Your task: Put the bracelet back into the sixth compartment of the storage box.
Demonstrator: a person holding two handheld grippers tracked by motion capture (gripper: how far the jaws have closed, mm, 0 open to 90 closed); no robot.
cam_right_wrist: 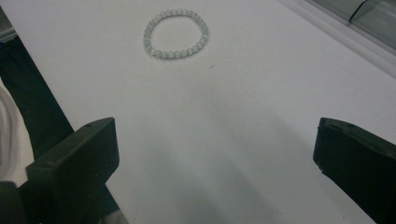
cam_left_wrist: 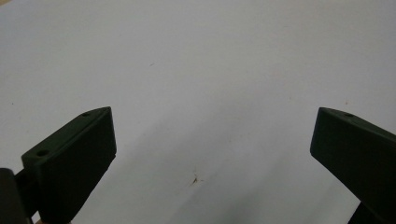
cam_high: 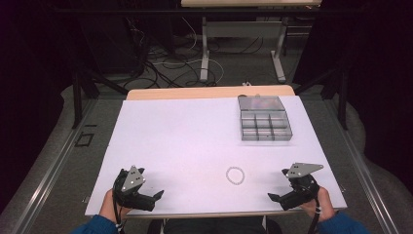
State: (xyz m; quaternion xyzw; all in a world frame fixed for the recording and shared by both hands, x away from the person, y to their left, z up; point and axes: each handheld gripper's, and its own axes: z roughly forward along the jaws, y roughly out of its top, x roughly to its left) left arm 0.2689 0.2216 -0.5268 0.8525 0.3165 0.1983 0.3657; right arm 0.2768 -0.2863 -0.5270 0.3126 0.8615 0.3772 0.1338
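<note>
1. the right claw (cam_high: 276,184) sits at the lower right of the high view, jaws spread wide with nothing between them; in the right gripper view (cam_right_wrist: 215,154) only bare white surface (cam_right_wrist: 243,116) lies between its two black jaws.
2. the left claw (cam_high: 155,187) sits at the lower left of the high view, jaws also wide apart and holding nothing (cam_left_wrist: 212,149).
3. the bead bracelet (cam_high: 234,175) lies flat on the surface in the lower middle of the high view, nearer the right claw; in the right gripper view it shows at the upper left of centre (cam_right_wrist: 176,33), well apart from the jaws.
4. the clear compartment box (cam_high: 264,118) stands at the upper right, well apart from the bracelet.
5. risks, as a judgement: the bracelet is thin and lies flat, so jaws coming down may pinch only the surface or push the beads away; it sits off the right claw's line, so a straight reach would miss; a grip on one side may let the loop swing and slip out on the way to the box.
</note>
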